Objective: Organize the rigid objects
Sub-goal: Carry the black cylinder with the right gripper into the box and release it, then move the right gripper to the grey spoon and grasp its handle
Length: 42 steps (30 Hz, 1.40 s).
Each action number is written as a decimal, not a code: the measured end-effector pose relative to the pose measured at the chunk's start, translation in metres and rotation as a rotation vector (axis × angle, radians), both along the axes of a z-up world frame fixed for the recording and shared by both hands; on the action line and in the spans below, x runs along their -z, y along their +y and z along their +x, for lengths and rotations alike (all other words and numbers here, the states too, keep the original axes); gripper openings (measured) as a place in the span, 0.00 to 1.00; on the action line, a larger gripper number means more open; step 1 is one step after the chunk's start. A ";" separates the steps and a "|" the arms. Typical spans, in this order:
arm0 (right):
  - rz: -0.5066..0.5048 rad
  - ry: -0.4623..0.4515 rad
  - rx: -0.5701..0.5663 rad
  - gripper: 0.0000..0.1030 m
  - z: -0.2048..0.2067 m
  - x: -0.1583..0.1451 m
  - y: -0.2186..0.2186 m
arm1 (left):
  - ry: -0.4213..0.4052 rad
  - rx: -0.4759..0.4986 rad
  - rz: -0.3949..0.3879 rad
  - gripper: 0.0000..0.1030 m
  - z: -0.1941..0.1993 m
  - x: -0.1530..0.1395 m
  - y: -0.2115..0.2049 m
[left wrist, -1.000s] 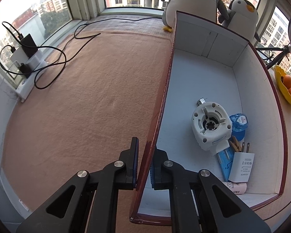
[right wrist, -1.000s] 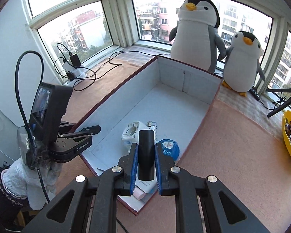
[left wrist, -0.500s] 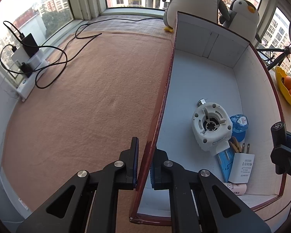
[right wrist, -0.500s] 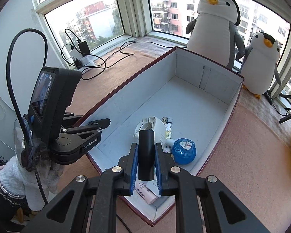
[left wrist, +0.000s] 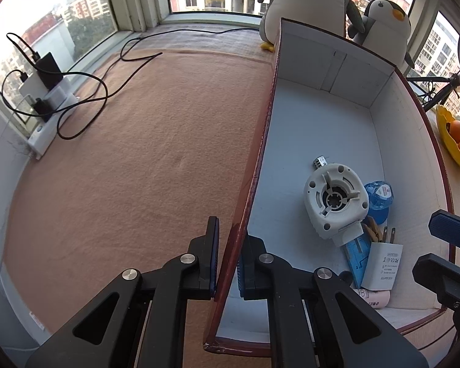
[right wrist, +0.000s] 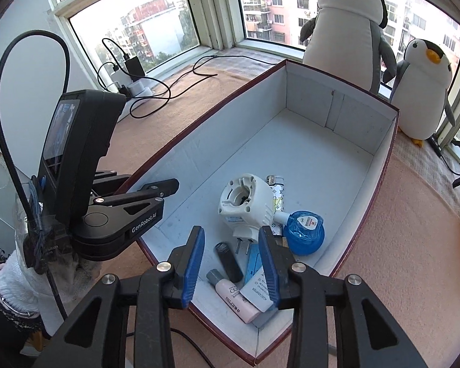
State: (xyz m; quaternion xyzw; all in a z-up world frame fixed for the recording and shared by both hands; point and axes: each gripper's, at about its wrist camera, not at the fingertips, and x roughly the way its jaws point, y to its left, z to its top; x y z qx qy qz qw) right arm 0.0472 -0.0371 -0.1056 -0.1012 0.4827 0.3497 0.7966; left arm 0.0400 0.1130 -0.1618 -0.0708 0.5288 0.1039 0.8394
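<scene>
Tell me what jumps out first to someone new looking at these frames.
The long red-edged cardboard box with a white interior dominates, with a white round plastic motor housing and a blue round container clustered at its near end. The left gripper pinches the box's side wall, while the right gripper hangs open above a dark cylinder lying inside.

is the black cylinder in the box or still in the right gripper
In the box: the black cylinder lies on the box floor beside the pink tube, under the open right hand-held gripper.
</scene>
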 end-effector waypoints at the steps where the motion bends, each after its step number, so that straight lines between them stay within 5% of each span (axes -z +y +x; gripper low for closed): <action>1: 0.008 -0.001 0.007 0.33 -0.001 -0.002 -0.002 | 0.001 0.001 0.001 0.08 0.000 0.000 0.000; 13: 0.080 0.037 0.226 0.39 -0.009 -0.014 -0.106 | 0.007 0.010 0.007 0.09 0.001 0.000 -0.001; 24: 0.111 0.228 0.546 0.42 -0.014 0.030 -0.223 | 0.010 0.015 0.014 0.09 0.002 0.001 -0.003; 42: 0.182 0.465 0.695 0.42 -0.011 0.091 -0.250 | 0.008 0.013 0.012 0.09 0.001 0.000 -0.003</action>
